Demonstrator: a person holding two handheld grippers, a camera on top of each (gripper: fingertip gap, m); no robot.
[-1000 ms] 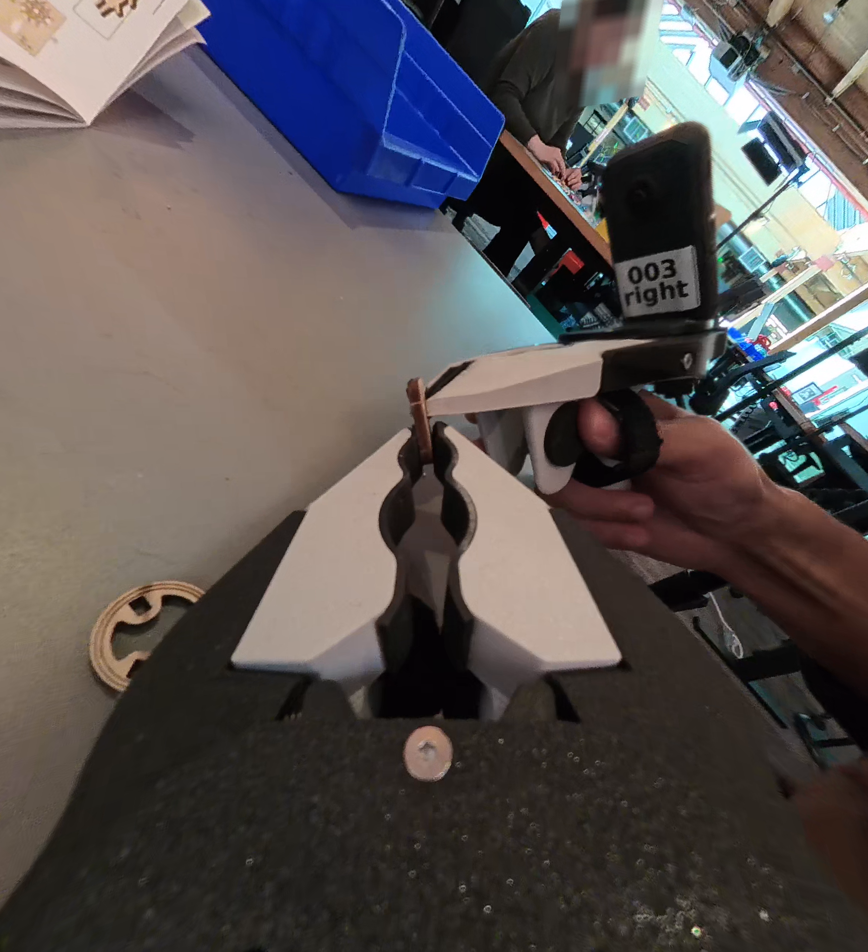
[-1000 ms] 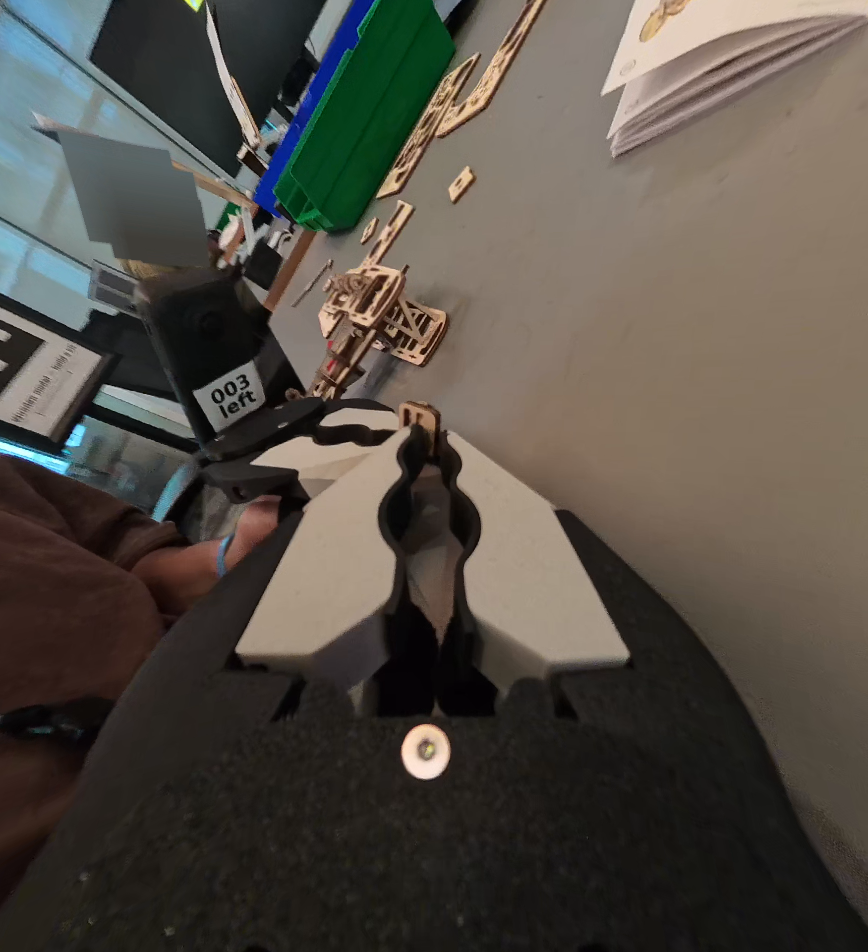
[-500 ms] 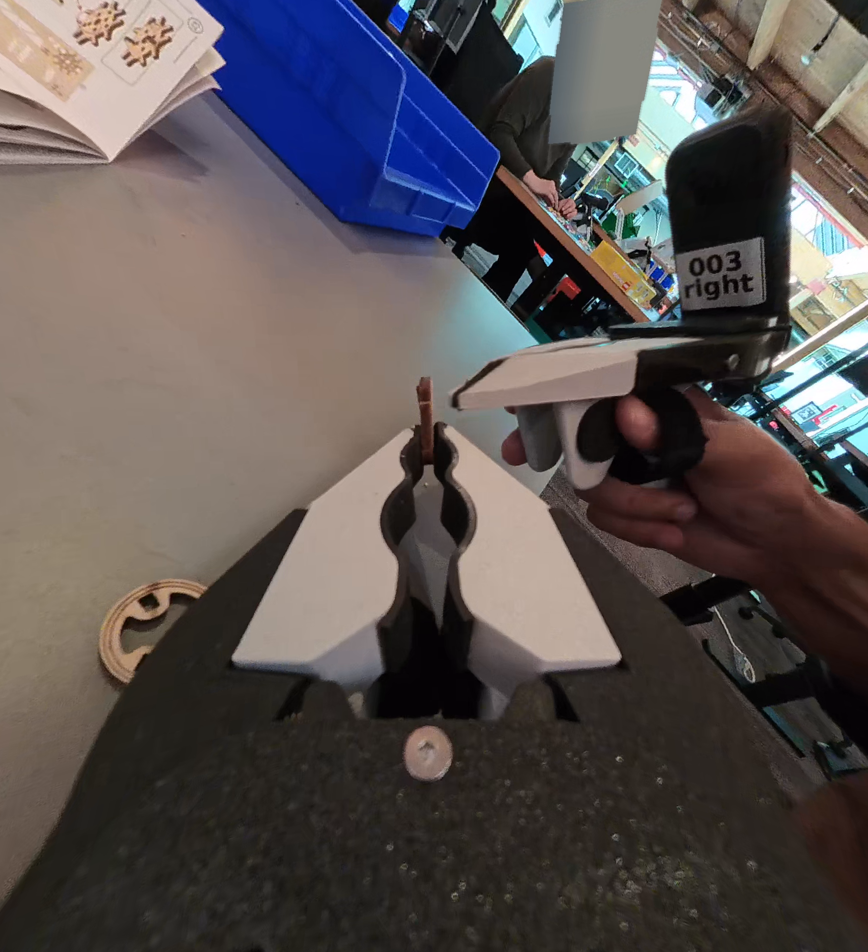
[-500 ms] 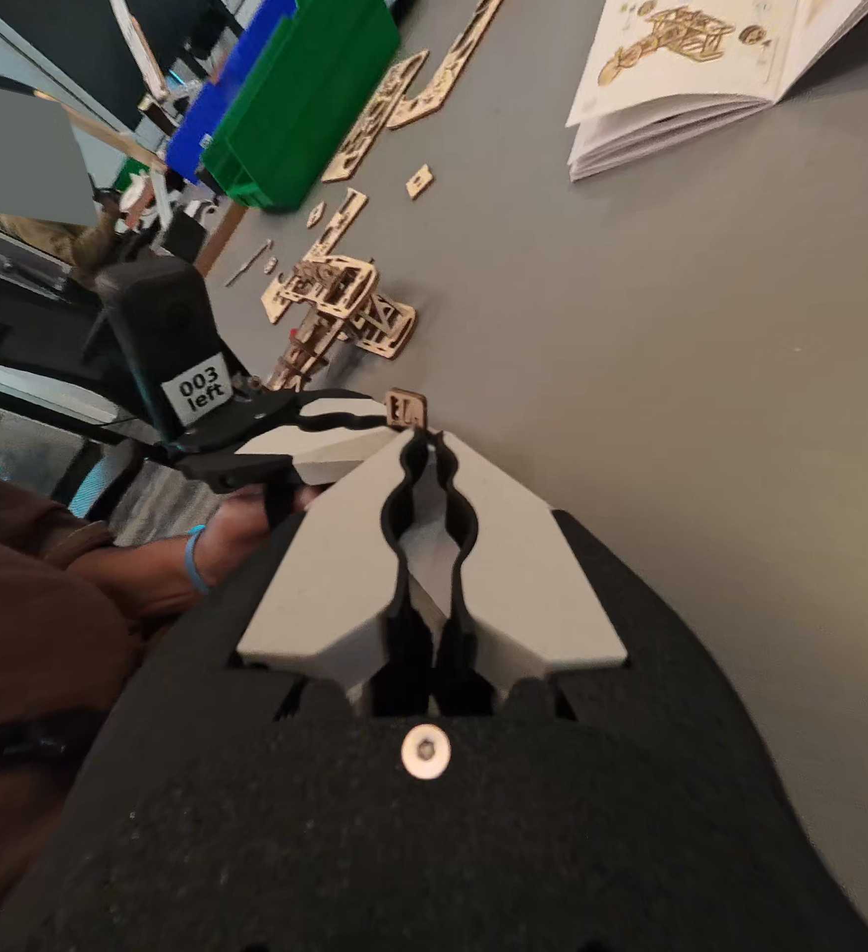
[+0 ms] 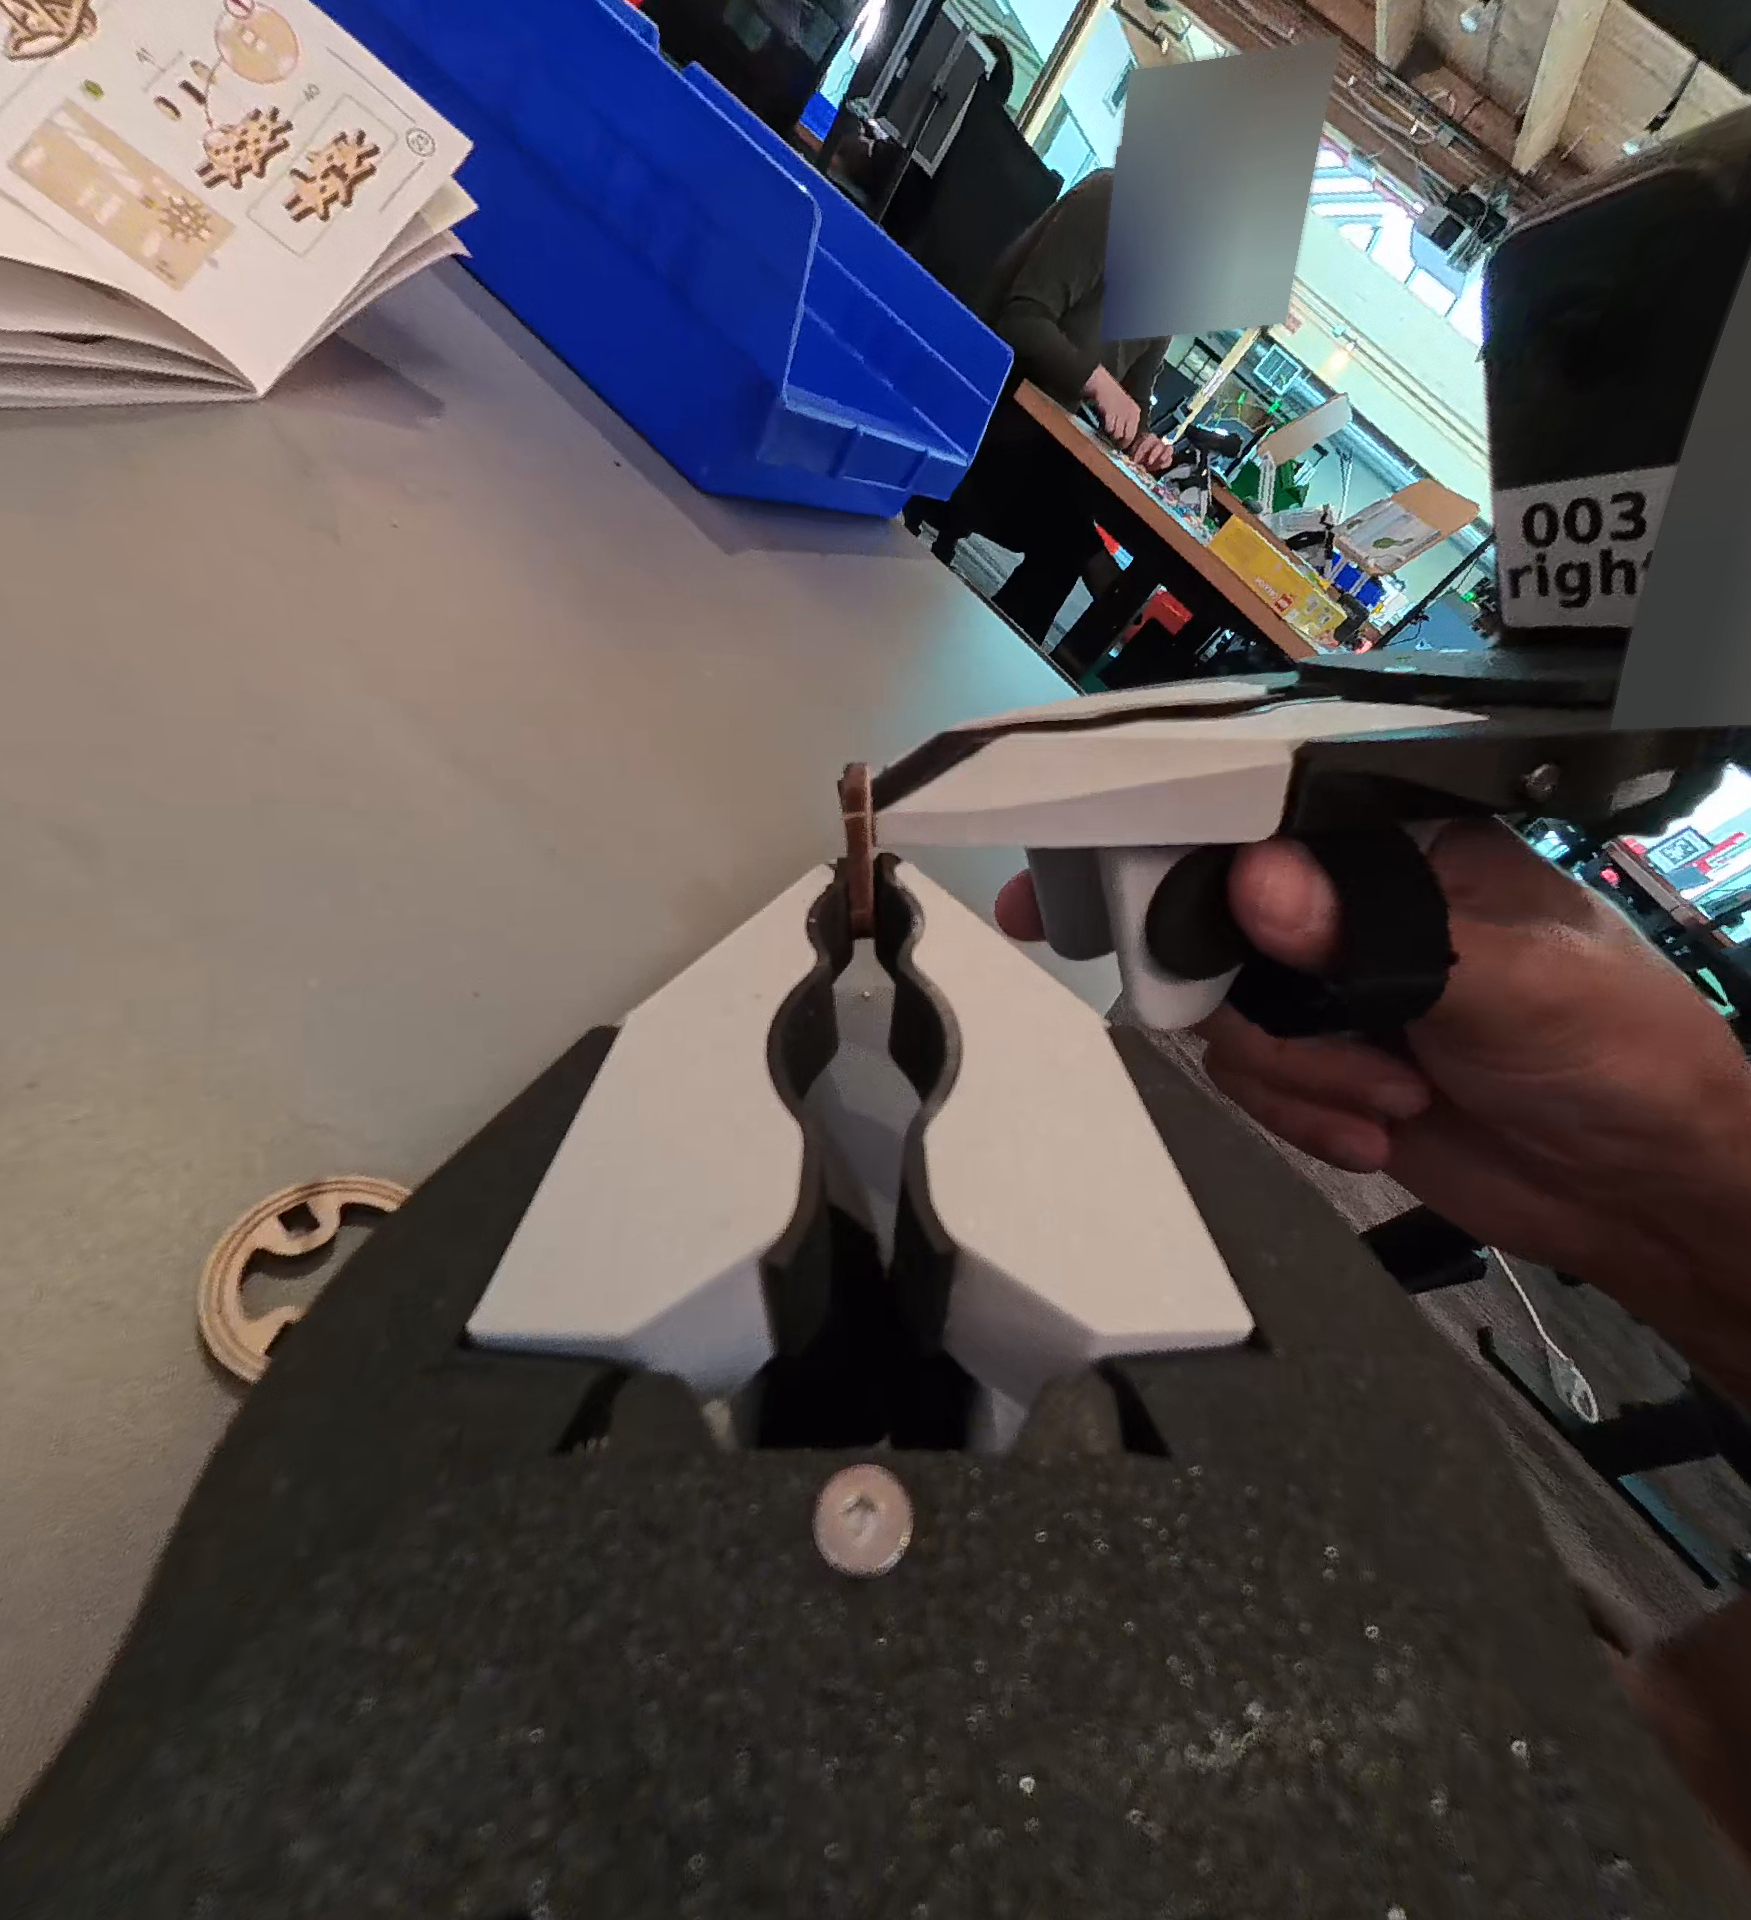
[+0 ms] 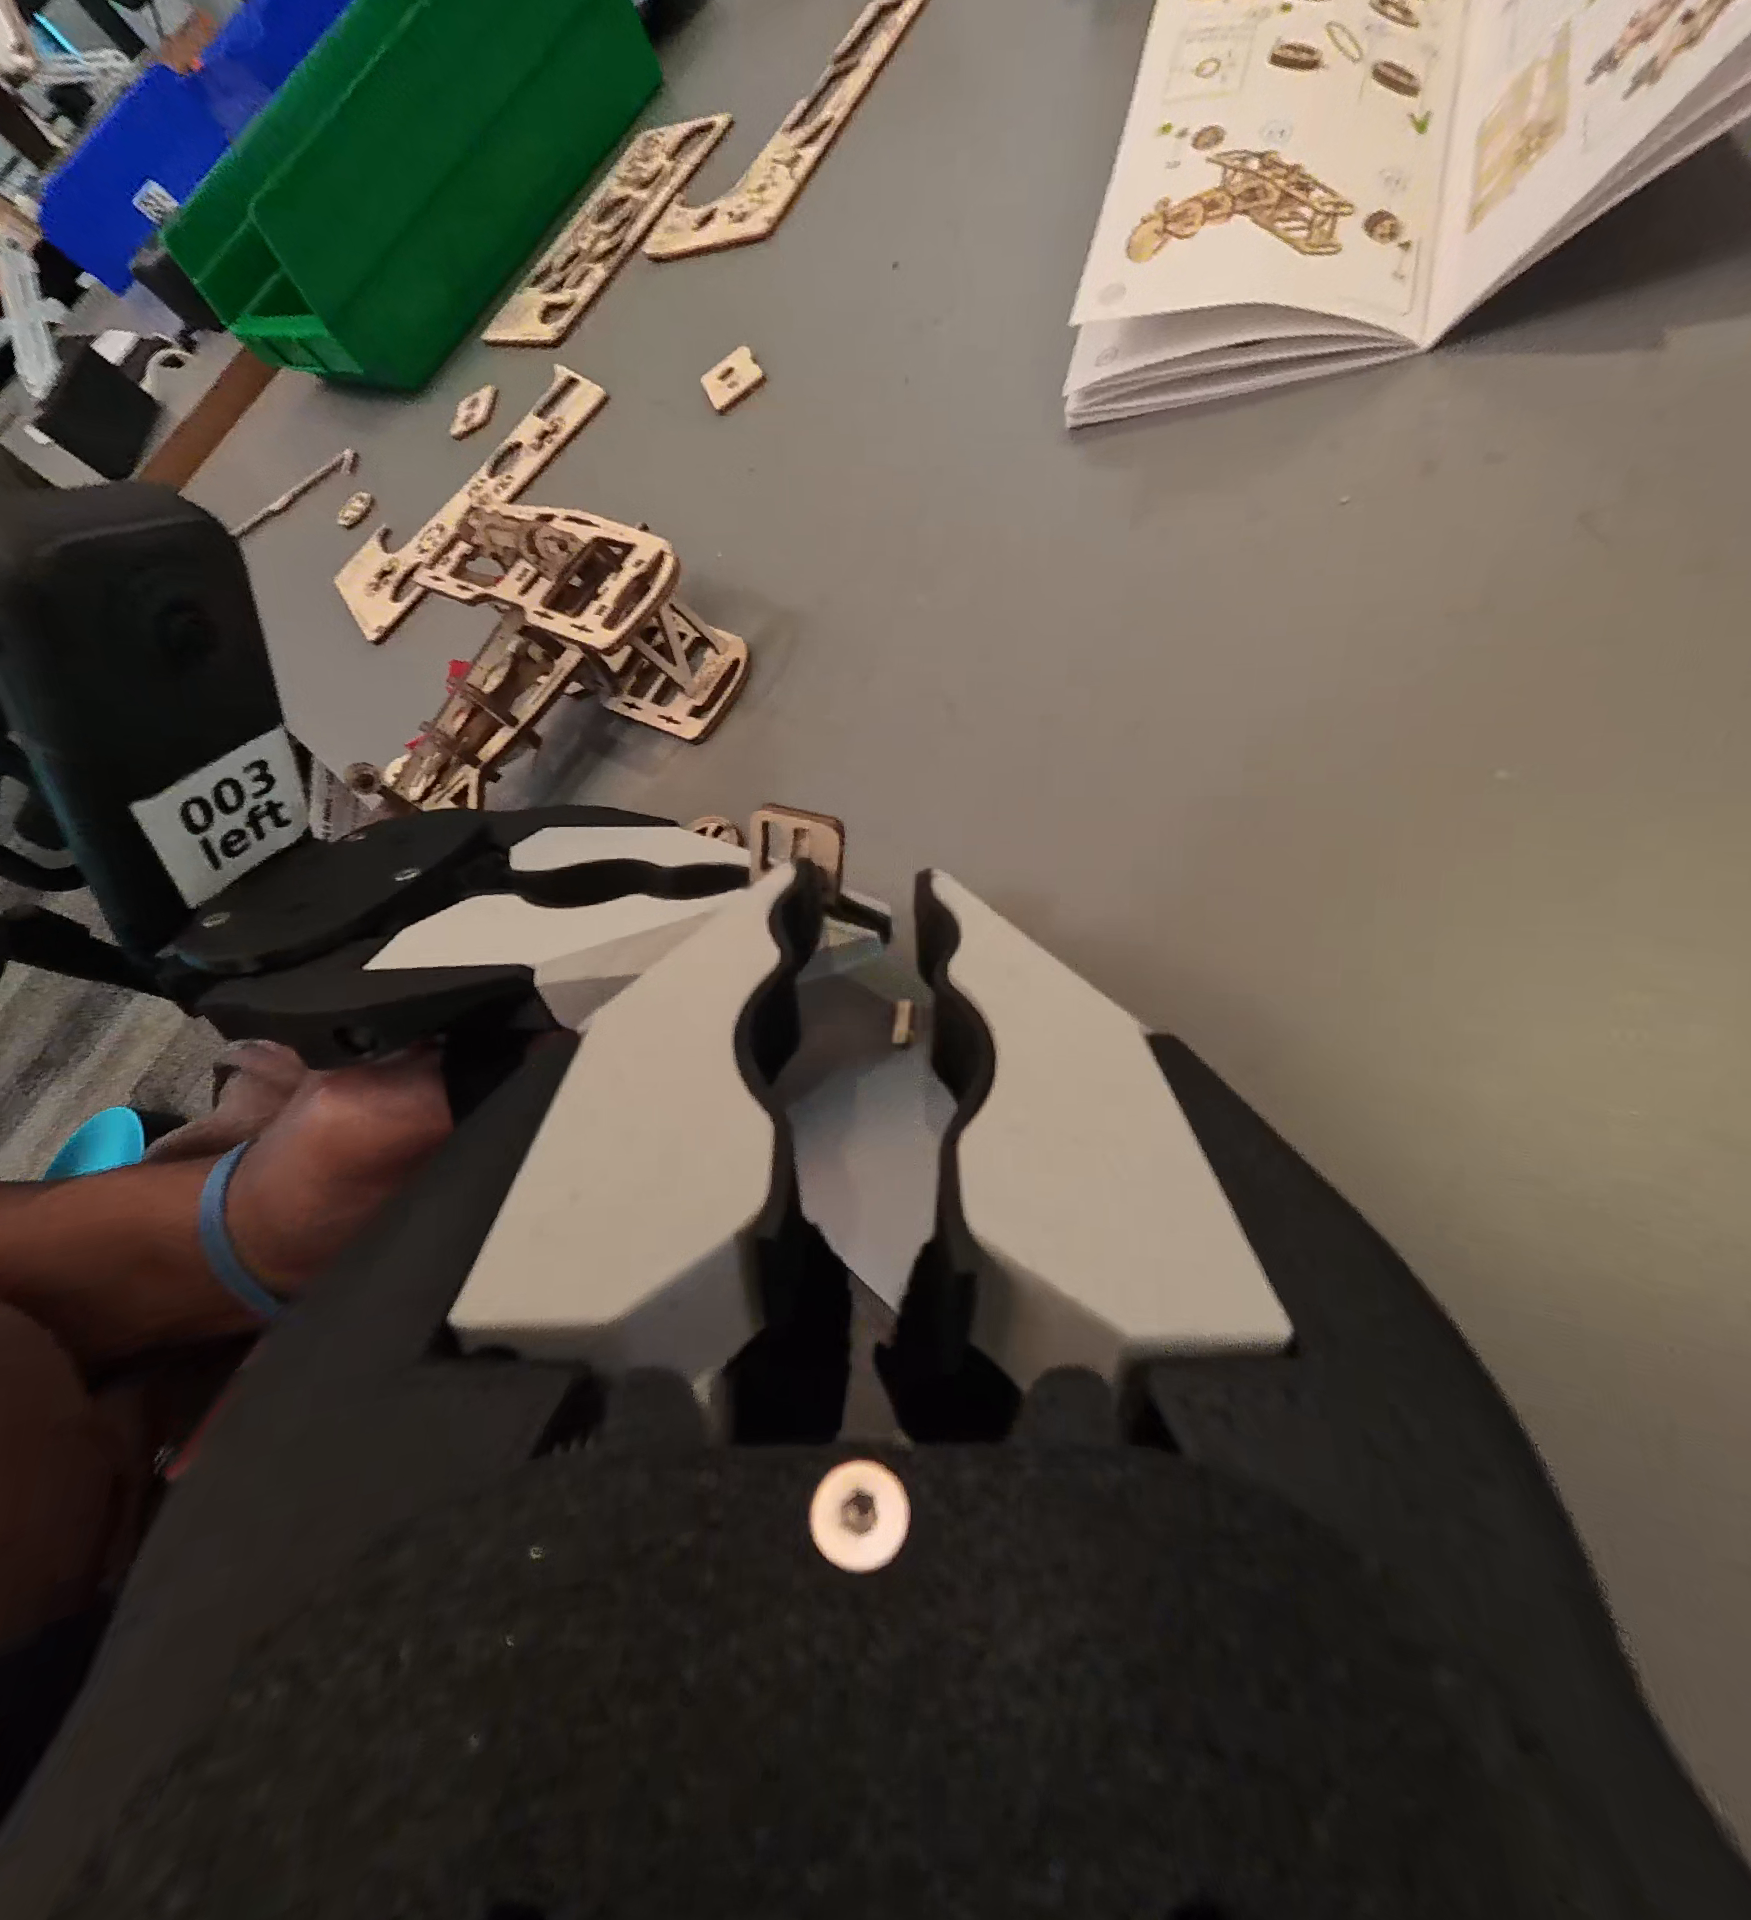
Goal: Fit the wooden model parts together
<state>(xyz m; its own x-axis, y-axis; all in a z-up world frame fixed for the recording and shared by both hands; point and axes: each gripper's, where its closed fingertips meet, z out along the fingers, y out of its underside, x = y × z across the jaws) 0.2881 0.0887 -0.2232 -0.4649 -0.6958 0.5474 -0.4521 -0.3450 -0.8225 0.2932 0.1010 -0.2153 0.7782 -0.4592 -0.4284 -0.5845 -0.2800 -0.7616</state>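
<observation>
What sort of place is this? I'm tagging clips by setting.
Likely a shared workshop or makerspace: a grey worktable with storage bins, other benches behind, and exposed ceiling beams.

An open white paper instruction booklet (image 6: 1453, 187) lies on the grey table (image 6: 1370, 727). A blue plastic bin (image 5: 705, 301) sits just beside it. A green plastic bin (image 6: 403, 177) stands at the table's far edge.

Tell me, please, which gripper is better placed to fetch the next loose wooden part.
Probably the right gripper: its jaws stand open, while the left gripper is shut on a small wooden piece and so is occupied.
</observation>
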